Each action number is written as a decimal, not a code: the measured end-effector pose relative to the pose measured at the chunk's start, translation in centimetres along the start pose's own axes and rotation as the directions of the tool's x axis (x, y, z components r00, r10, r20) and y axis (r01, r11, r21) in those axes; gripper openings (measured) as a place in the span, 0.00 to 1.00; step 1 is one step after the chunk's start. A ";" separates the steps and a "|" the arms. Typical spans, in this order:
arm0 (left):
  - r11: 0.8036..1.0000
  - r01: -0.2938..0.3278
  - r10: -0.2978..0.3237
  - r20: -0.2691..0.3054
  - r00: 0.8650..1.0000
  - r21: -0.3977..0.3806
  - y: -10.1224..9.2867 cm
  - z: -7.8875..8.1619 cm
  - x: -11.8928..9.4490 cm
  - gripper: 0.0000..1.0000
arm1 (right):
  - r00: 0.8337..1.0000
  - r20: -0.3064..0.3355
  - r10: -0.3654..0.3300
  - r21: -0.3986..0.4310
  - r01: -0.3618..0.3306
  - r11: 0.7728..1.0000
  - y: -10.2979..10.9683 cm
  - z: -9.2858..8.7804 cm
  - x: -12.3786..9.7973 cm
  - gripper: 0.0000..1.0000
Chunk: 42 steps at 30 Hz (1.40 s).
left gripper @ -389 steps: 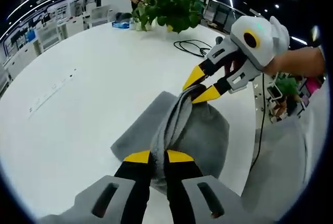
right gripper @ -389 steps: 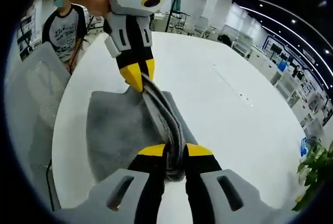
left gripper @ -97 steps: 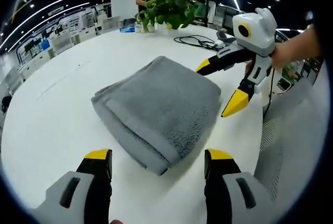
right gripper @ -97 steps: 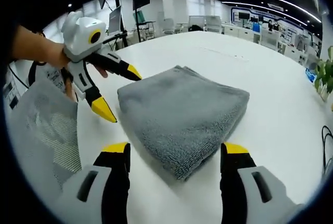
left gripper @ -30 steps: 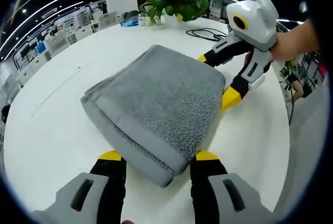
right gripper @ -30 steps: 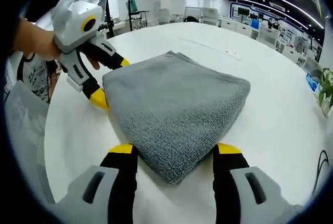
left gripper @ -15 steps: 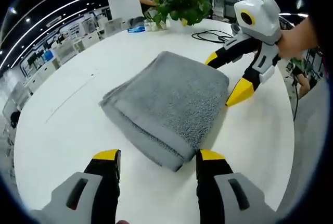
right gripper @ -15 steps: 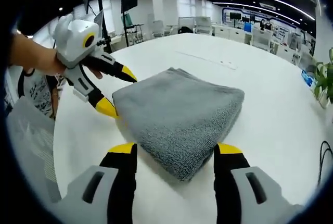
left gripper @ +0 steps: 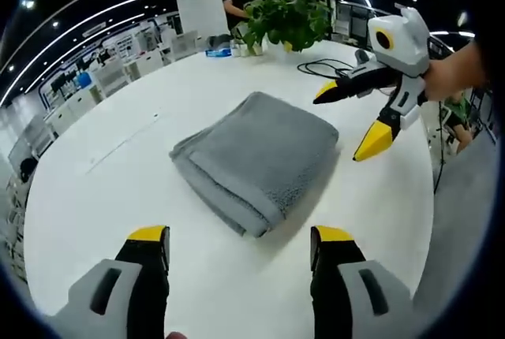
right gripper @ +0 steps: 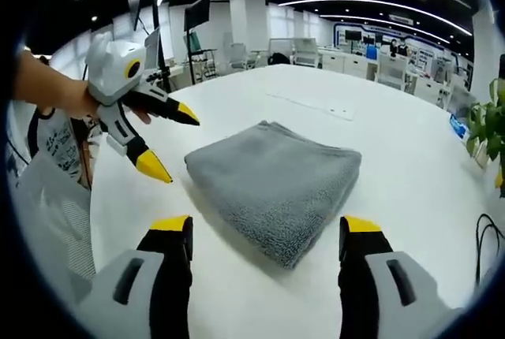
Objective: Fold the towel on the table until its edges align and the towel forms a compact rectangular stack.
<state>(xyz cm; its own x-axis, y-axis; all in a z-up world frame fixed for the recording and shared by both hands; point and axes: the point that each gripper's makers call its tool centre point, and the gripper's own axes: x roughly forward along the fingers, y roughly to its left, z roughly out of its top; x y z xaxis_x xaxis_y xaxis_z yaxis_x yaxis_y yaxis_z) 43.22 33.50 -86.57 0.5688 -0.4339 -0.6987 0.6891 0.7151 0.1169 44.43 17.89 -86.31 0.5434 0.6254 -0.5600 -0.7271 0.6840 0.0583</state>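
— Since the towel (left gripper: pixel 256 158) is seen lying as a thick grey rectangle in the middle of the white table (left gripper: pixel 118 197), how much folding can be judged done?

— Nearly all of it. Layers are stacked, and the edges look closely matched, though a slight step is visible along one side.

— And the grippers?

— Nothing is gripped. The left gripper (left gripper: pixel 237 240) is held short of the towel's near corner with its jaws spread wide; the right gripper (right gripper: pixel 264 229) is likewise held apart from the towel, jaws wide and empty.

— What is left?

— Little, it is judged: perhaps a small squaring of that stepped edge. Otherwise the stack may be taken as finished.
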 end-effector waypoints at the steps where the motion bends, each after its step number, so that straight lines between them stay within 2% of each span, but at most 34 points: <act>1: 1.000 -0.001 0.001 0.001 1.000 -0.001 0.0 0.0 -0.1 0.79 | 1.000 0.005 0.000 0.004 0.000 1.000 0.1 0.1 -0.1 0.80; 3: 1.000 -0.012 0.012 0.000 1.000 -0.014 0.1 0.1 -0.5 0.83 | 1.000 0.012 -0.005 0.006 0.005 1.000 0.3 0.4 -0.3 0.82; 6: 0.998 -0.018 0.019 0.030 0.999 -0.058 0.1 0.7 -1.0 0.85 | 0.999 0.035 -0.008 0.014 0.008 1.000 0.5 1.1 -0.7 0.85; 10: 0.997 -0.039 0.043 0.058 0.997 -0.073 0.1 1.7 -1.5 0.91 | 0.998 0.055 -0.016 0.022 0.015 1.000 0.6 2.0 -1.1 0.90; 13: 0.995 -0.046 0.052 0.063 0.997 -0.089 -0.1 2.0 -1.9 0.95 | 0.998 0.068 -0.014 0.032 0.012 0.999 0.8 2.3 -1.2 0.99; 17: 0.992 -0.061 0.068 0.065 0.996 -0.108 -0.2 2.0 -2.4 0.99 | 0.998 0.066 -0.001 0.009 0.001 1.000 1.5 2.6 -1.8 0.99; 23: 0.988 -0.072 0.081 0.067 0.994 -0.135 -0.7 1.9 -3.7 0.99 | 0.995 0.096 -0.001 0.014 0.000 1.000 1.7 3.3 -2.6 0.99; 29: 0.987 -0.090 0.102 0.086 0.991 -0.131 -1.3 1.7 -5.2 0.99 | 0.995 0.096 -0.006 0.018 0.005 1.000 2.2 3.0 -3.3 0.99; 34: 0.979 -0.113 0.132 0.099 0.986 -0.172 -1.5 0.9 -6.9 0.99 | 0.994 0.112 -0.020 0.047 0.014 0.999 2.5 2.7 -4.0 0.98; 39: 0.976 -0.131 0.151 0.106 0.983 -0.172 -1.7 0.0 -8.2 0.99 | 0.994 0.111 -0.019 0.030 0.016 0.999 3.3 2.2 -4.6 0.97; 42: 0.972 -0.144 0.166 0.110 0.980 -0.183 -1.6 -0.6 -8.7 0.99 | 0.987 0.101 -0.124 -0.052 0.129 0.990 2.1 2.1 -5.5 0.98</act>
<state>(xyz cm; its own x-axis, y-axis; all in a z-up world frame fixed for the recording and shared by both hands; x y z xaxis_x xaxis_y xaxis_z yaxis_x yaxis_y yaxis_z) 36.97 36.47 -81.10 0.7211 -0.3673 -0.5875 0.5061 0.8583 0.0846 40.78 16.65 -81.35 0.6686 0.5707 -0.4769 -0.6717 0.7385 -0.0580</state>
